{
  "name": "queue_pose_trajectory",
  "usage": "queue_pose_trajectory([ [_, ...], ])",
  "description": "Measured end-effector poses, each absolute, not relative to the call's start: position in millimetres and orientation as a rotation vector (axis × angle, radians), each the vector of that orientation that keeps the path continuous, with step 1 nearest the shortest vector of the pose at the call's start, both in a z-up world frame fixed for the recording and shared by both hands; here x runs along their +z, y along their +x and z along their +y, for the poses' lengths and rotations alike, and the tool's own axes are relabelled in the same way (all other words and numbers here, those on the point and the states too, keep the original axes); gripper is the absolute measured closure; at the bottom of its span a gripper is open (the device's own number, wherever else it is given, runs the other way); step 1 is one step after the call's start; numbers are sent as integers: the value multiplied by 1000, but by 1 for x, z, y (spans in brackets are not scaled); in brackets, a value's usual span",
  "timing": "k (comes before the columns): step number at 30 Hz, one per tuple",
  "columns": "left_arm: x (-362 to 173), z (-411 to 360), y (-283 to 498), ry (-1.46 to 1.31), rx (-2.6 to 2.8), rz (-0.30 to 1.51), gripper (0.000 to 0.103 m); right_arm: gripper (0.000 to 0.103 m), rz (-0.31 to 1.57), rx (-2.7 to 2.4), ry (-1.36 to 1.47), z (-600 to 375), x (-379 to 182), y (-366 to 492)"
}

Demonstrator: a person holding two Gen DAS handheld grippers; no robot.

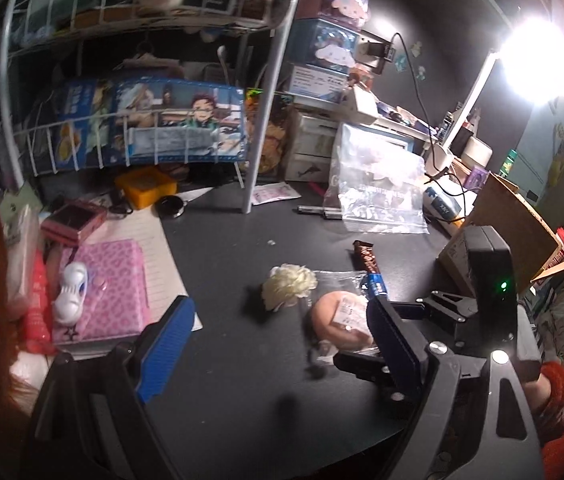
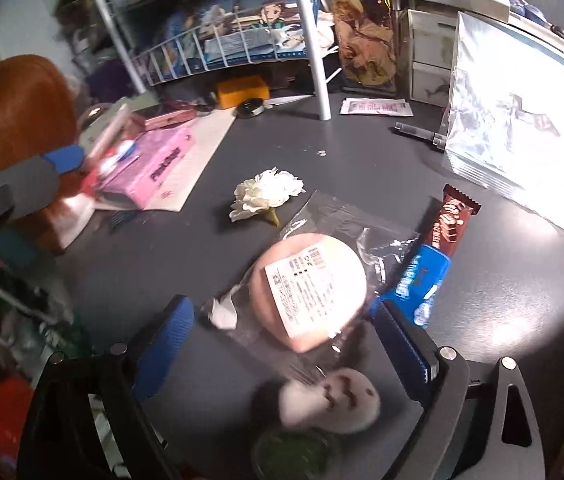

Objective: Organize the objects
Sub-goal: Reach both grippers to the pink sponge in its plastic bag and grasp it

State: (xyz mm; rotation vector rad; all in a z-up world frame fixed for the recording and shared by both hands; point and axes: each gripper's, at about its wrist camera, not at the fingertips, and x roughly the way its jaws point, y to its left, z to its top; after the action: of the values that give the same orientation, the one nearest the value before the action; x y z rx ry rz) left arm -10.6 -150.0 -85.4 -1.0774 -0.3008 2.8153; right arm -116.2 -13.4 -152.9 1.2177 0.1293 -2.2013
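My right claw (image 2: pixel 282 332) hovers wide open over the bagged pink puff (image 2: pixel 305 288)

It lies on the dark desk (image 2: pixel 162 248), between the cloth flower (image 2: pixel 268 192) and the chocolate bar (image 2: pixel 451 216), and nothing is in my grip. I judge it light, soft and squashy under crinkly, slippery film, so I would pinch across the round body, not the loose bag edge. My left claw (image 1: pixel 274 340) also stands open and empty, and a fuzzy white toy (image 2: pixel 341 400) sits just below
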Motion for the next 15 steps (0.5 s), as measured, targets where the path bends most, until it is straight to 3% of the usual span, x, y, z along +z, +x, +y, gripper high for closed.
queue_pose_trajectory([
  [10, -91, -168, 0, -1080, 2818, -329, 17, 12, 216, -2438, 1186, -38, -163, -114],
  [14, -92, -171, 3, -1085, 2820, -323, 17, 29, 218, -2478, 1177, -38, -161, -114],
  [15, -91, -172, 3, -1083, 2818, -323, 17, 29, 218, -2481, 1181, -38, -162, -114],
])
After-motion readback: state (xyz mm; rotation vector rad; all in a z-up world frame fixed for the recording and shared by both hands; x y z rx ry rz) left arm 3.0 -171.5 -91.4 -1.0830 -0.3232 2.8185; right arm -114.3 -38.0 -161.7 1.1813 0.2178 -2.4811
